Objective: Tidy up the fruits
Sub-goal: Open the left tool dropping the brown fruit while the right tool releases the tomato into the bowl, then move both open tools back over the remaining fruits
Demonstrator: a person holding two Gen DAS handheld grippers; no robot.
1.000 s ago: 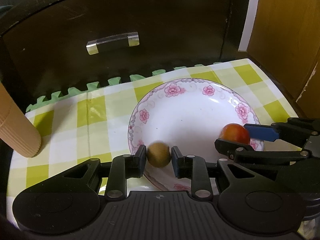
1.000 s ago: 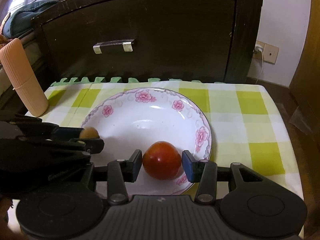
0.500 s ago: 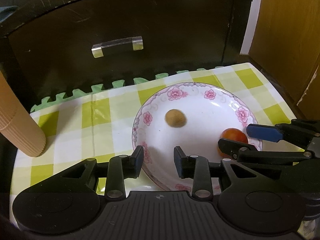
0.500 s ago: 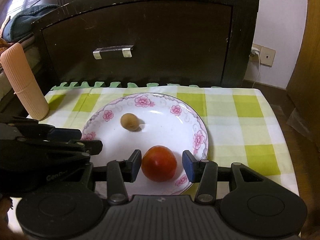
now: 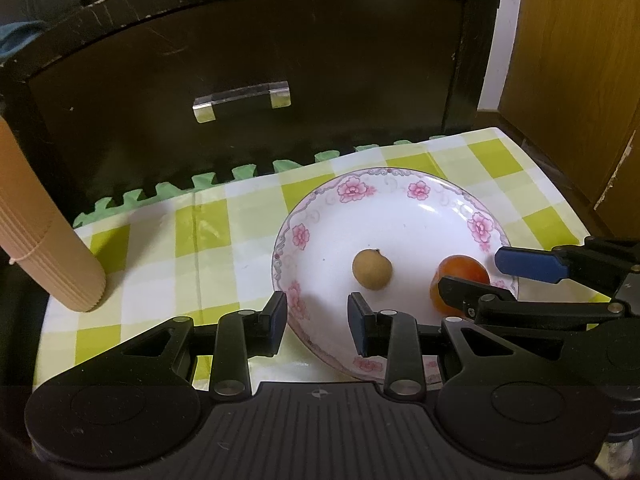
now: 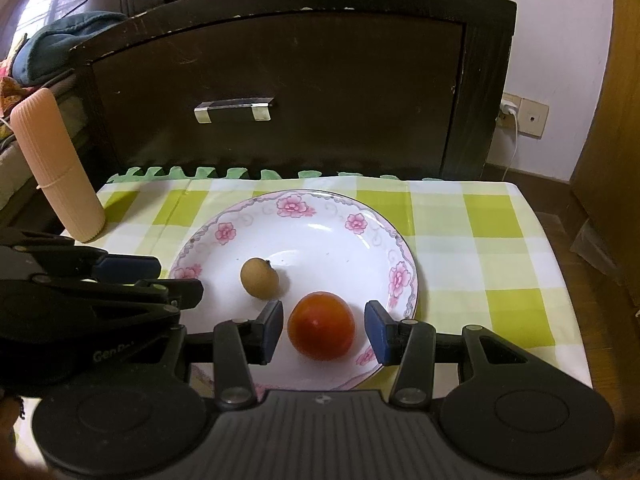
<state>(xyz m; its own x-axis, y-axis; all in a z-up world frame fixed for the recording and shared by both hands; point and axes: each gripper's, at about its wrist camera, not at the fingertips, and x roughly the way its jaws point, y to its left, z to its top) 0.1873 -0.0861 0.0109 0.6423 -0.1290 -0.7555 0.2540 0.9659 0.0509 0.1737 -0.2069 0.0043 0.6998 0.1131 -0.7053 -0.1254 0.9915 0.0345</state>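
Observation:
A white plate (image 5: 400, 172) (image 6: 304, 196) with pink flowers sits on the yellow-green checked cloth. On it lie a small brown round fruit (image 5: 372, 269) (image 6: 259, 278) and a red tomato (image 5: 460, 272) (image 6: 322, 326). My left gripper (image 5: 318, 320) (image 6: 180, 278) is open and empty over the plate's near-left rim, with the brown fruit just ahead of it. My right gripper (image 6: 325, 330) (image 5: 470, 270) is open, its fingers on either side of the tomato with small gaps. In the left wrist view one right finger hides part of the tomato.
A ribbed peach cylinder (image 5: 52, 264) (image 6: 60, 176) stands at the table's left edge. A dark wooden drawer front with a metal handle (image 5: 242, 100) (image 6: 234, 108) rises behind the table. A green foam mat edge (image 5: 200, 184) lines the back. The cloth to the right of the plate (image 6: 500, 240) is bare.
The left gripper let go of the brown fruit and drew back; the fruit now rests near the plate's middle. The right gripper stays around the tomato, slightly farther back.

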